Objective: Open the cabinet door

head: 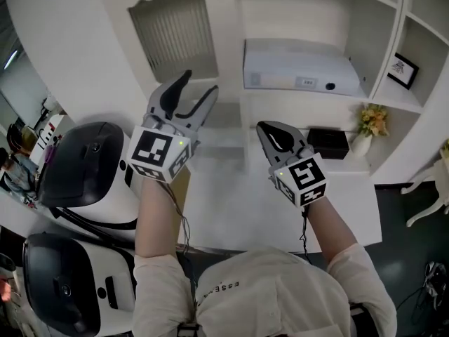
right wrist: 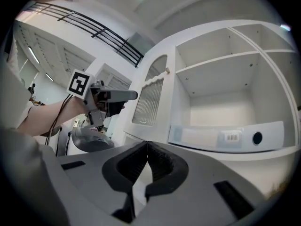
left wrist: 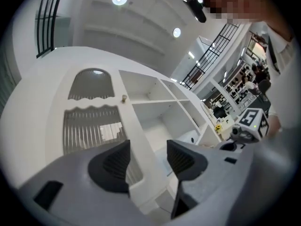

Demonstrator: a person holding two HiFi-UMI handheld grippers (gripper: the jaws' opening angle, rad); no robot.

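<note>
The white cabinet door (head: 175,34) has a ribbed glass panel and a small knob (left wrist: 123,98). It stands to the left of the open shelf compartments. My left gripper (head: 198,84) is open just below the door's lower right corner. In the left gripper view the door's right stile (left wrist: 136,145) runs between the spread jaws (left wrist: 148,161); I cannot tell if they touch it. My right gripper (head: 270,128) is shut and empty over the counter, right of the left one. The right gripper view shows its pads (right wrist: 146,147) pressed together and the door (right wrist: 149,102) beyond.
A white box-shaped device (head: 302,69) lies on the lower shelf. A black box (head: 328,142), a vase of yellow flowers (head: 370,125) and a small framed picture (head: 403,70) sit to the right. Two white machines with black tops (head: 84,163) stand left of the white counter (head: 231,202).
</note>
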